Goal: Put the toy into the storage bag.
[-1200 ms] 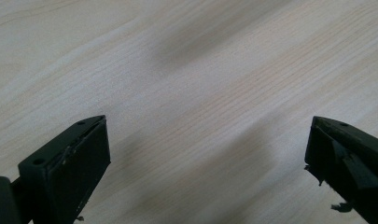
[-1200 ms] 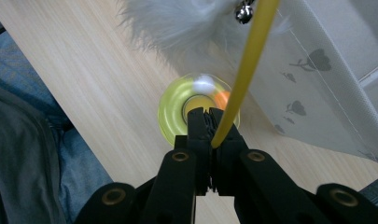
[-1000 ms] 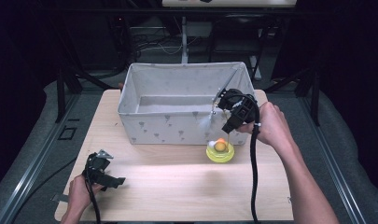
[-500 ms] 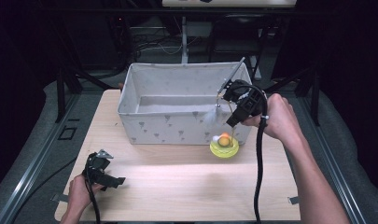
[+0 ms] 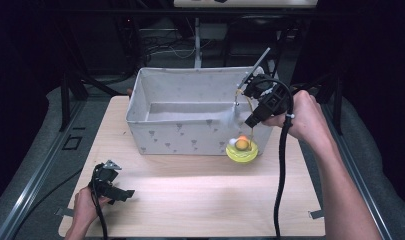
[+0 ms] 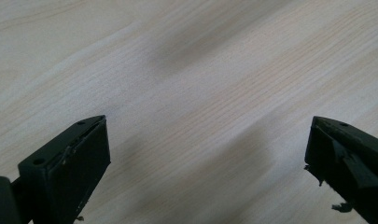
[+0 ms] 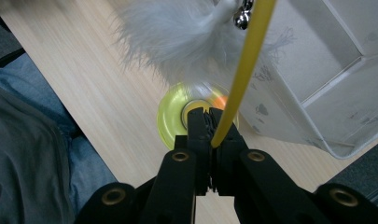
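1. The right gripper (image 7: 210, 122) pinches the thin yellow toy stick (image 7: 242, 70), so its white fluffy feather (image 7: 177, 42) hangs beside the grey cloth box (image 5: 190, 107), above the yellow round base (image 5: 241, 152).
2. The left gripper (image 5: 124, 192) rests on the light wooden table (image 5: 190, 200), jaws wide apart, holding nothing.

Table (image 5: 190, 200) brightly lit, surroundings dark; feather (image 7: 177, 37) blurred.

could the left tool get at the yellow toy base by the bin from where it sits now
Probably yes: the left tool is open, and bare table lies between it and the yellow base, though across the table.
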{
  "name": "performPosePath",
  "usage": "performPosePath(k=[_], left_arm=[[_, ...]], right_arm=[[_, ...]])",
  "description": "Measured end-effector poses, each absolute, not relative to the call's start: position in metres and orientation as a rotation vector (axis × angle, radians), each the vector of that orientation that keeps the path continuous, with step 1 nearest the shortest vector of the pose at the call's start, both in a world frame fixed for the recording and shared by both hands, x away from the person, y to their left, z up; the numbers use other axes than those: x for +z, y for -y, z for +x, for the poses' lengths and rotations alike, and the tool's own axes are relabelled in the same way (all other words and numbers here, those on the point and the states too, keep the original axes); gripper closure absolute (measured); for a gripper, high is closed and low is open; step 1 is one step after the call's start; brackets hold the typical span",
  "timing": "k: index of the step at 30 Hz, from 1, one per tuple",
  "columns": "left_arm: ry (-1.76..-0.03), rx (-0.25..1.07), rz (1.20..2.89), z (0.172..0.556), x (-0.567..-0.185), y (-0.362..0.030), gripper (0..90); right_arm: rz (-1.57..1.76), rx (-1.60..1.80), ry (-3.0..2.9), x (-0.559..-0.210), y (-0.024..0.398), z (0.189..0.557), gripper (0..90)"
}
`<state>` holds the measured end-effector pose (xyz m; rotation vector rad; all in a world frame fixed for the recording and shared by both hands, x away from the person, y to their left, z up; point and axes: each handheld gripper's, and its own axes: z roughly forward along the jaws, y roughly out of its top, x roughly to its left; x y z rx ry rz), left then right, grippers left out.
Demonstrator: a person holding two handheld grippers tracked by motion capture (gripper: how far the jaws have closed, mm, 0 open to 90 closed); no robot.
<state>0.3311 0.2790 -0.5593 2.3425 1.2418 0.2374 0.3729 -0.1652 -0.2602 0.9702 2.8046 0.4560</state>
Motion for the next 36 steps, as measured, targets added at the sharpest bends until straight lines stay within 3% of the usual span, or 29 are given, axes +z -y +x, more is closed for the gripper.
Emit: performPosePath(k=[36], left_arm=[[-1.216, 0.231, 2.34, 0.33, -0.558, -0.279, 0.0]], right_arm=[[0.972, 0.48, -2.727, -0.194, 0.159, 0.382, 88.6]])
